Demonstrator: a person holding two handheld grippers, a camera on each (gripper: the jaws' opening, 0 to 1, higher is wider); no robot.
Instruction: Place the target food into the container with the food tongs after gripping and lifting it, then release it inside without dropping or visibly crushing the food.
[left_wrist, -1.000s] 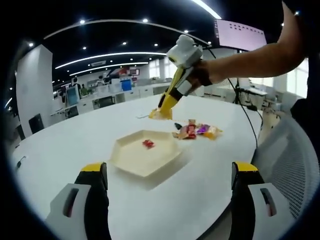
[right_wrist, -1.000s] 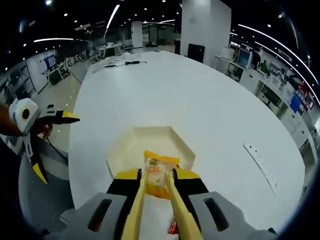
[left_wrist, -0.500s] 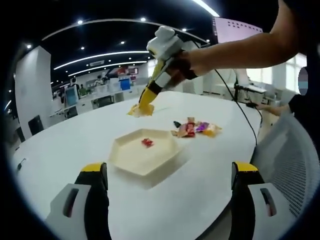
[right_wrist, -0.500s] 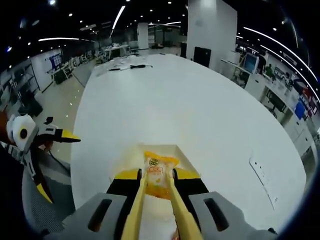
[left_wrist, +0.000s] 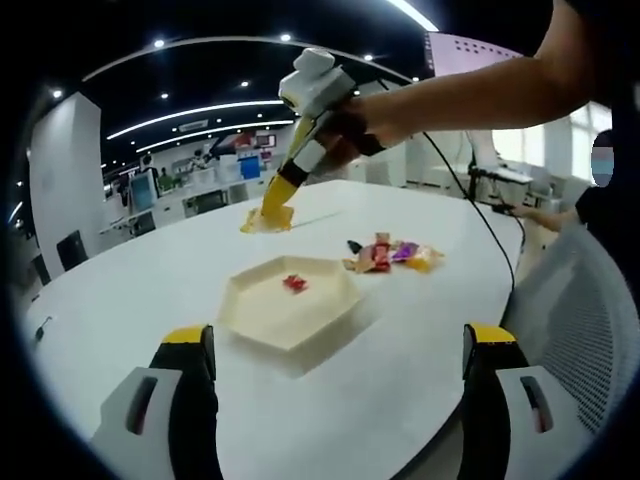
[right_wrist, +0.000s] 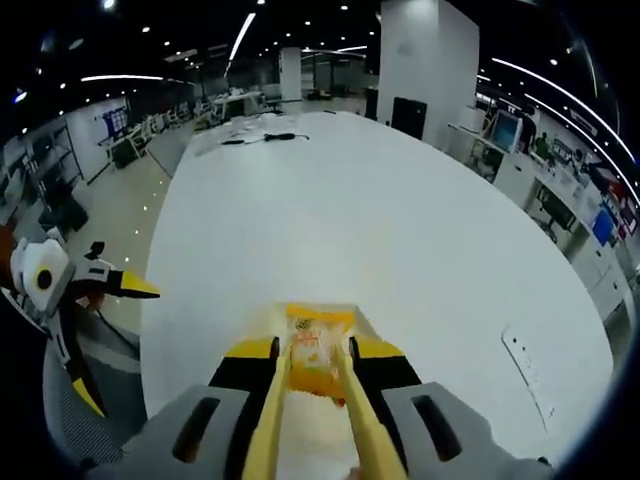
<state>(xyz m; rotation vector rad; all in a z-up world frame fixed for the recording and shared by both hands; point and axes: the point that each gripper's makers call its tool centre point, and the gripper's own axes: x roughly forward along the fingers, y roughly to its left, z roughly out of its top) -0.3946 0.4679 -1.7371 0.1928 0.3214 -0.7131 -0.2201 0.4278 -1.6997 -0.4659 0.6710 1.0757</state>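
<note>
Tongs: yellow food tongs (right_wrist: 312, 400) run forward between the right gripper's jaws in the right gripper view; the two arms lie close together, nearly parallel, pinched on an orange snack packet (right_wrist: 317, 345) at their tips.
Tongs, other view: in the left gripper view the tongs (left_wrist: 283, 190) slope down from the right gripper (left_wrist: 318, 120), held in a person's hand (left_wrist: 352, 125); the packet (left_wrist: 265, 220) hangs at the tip, clear of the tabletop.
Packet: flat, orange-yellow, printed label facing up, gripped along both sides; no visible crumpling.
Packet position: lifted, above the far side of the container as seen from the left gripper, not inside it.
Container: pale hexagonal tray (left_wrist: 290, 317) near the middle of the white tabletop (left_wrist: 120, 300), toward the near edge; in the right gripper view its rim (right_wrist: 270, 318) peeks out beneath the packet.
Container contents: one small red wrapped piece (left_wrist: 295, 284) on the tray floor.
Other food: loose pile of coloured wrapped snacks (left_wrist: 390, 257) on the tabletop just right of the tray, apart from it.
Left gripper: own jaws set wide apart at the bottom of its view, nothing between them; also seen low at the left in the right gripper view (right_wrist: 95, 340), yellow tips spread.
Obstructions: nothing between the packet and the tray opening.
Cable: dark cable (left_wrist: 470, 215) trails from the hand across the right side of the tabletop.
Surroundings: mesh chair back (left_wrist: 585, 320) at the tabletop's right edge.
</note>
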